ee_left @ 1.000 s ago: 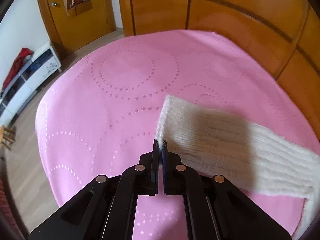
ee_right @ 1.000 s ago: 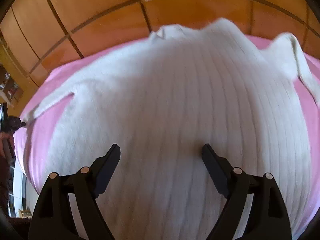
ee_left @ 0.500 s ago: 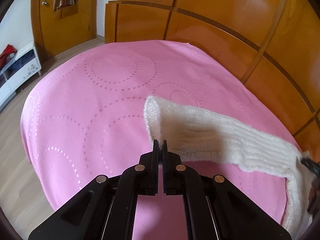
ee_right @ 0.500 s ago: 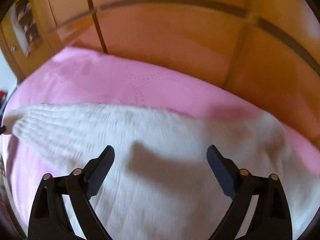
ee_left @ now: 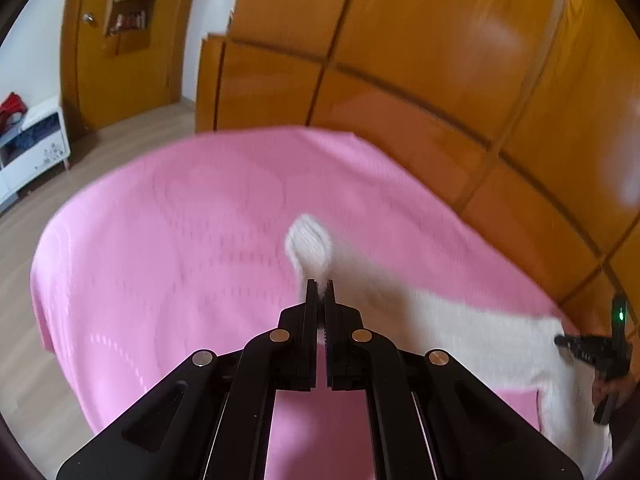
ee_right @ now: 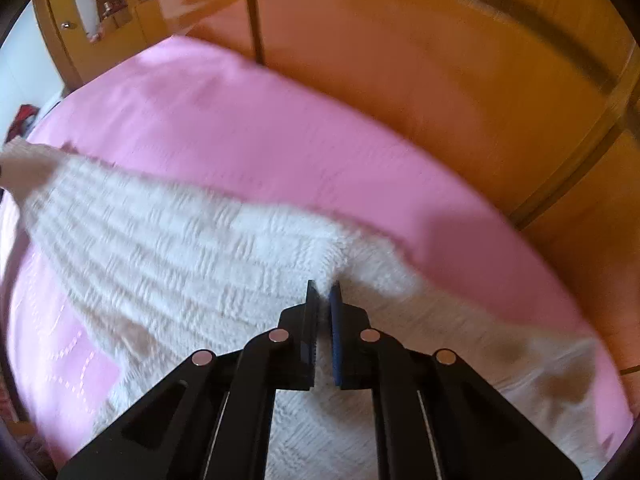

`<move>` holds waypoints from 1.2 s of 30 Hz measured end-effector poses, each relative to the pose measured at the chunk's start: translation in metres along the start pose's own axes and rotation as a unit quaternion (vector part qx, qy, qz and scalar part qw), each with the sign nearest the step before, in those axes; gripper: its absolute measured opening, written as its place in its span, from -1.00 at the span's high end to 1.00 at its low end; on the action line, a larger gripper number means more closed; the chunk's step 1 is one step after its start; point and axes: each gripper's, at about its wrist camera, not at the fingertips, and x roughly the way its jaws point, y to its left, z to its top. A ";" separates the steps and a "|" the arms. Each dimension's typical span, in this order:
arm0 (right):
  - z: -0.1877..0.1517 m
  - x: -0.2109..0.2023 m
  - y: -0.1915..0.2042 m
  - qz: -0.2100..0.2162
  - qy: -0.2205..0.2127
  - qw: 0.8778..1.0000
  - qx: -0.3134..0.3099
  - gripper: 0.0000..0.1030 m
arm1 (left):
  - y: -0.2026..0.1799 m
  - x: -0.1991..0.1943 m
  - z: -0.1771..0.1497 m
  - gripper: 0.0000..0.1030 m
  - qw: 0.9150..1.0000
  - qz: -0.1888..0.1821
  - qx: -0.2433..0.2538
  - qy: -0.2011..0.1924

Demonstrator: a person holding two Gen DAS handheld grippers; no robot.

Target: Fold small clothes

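Now the right gripper (ee_right: 324, 286) is pressed together on the body of the white sweater (ee_right: 208, 248), pinching a small ridge of knit at about the shoulder — half a second ago its jaws stood wide apart above the cloth. The left gripper (ee_left: 320, 284) still pinches the cuff end of the sleeve (ee_left: 310, 246), as it did a second ago, but the sleeve now rises narrow and edge-on from its tips, where before it lay broad and flat across the bed (ee_left: 168, 240). Both views have swung, so more of the wooden headboard (ee_left: 420, 80) fills the upper part.

Motion blur softens the pink bedcover and the knit in both views, and the dotted circle pattern is hard to make out. In the left view the sweater's body runs off the lower right edge; in the right view its lower part is hidden behind the gripper, and the sleeve end is cut off at the left edge. The right gripper shows only as a small dark shape with a green light at the right edge of the left view (ee_left: 600, 352).

One sweater lies on one bed, its sleeve stretched out leftward between two grippers. One door (ee_left: 96, 40) and one white cabinet (ee_left: 32, 140) stand in the background.
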 end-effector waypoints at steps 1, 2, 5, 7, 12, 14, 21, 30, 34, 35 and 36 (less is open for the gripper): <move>0.005 -0.001 -0.007 -0.021 -0.014 0.999 0.024 0.92 | -0.001 0.000 0.008 0.98 1.000 0.010 -0.003 -0.012; 0.006 0.001 -0.009 -0.029 -0.017 0.999 0.035 0.92 | -0.001 0.002 0.013 0.98 1.000 0.012 -0.008 -0.016; 0.003 0.022 -0.006 -0.064 0.001 0.997 0.047 0.92 | -0.011 0.022 0.023 0.98 0.998 0.054 0.002 -0.016; -0.006 0.028 -0.006 -0.068 -0.002 0.995 0.067 0.86 | -0.017 0.045 0.021 0.98 0.997 0.070 0.018 0.015; -0.033 -0.019 -0.016 -0.050 -0.047 0.990 0.123 -0.41 | -0.023 0.057 0.006 0.60 0.996 0.068 0.026 0.055; -0.049 -0.035 -0.020 -0.046 -0.048 0.988 0.137 -0.64 | -0.023 0.039 -0.003 -0.02 0.998 0.025 0.012 0.051; -0.200 -0.128 -0.056 -0.061 -0.043 0.963 0.259 -0.74 | -0.066 -0.012 -0.092 -0.05 0.962 -0.228 0.045 0.144; -0.410 -0.248 -0.109 -0.123 -0.014 0.898 0.423 -0.79 | -0.119 -0.030 -0.220 -0.05 0.864 -0.394 0.001 0.314; -0.465 -0.262 -0.072 -0.045 -0.010 0.894 0.447 -0.76 | -0.126 -0.049 -0.256 -0.05 0.840 -0.410 0.017 0.355; -0.467 -0.263 -0.058 -0.036 -0.009 0.899 0.436 -0.66 | -0.127 -0.053 -0.263 -0.05 0.839 -0.409 0.024 0.359; -0.464 -0.261 -0.044 -0.029 -0.007 0.904 0.426 -0.59 | -0.126 -0.055 -0.267 -0.05 0.837 -0.410 0.024 0.362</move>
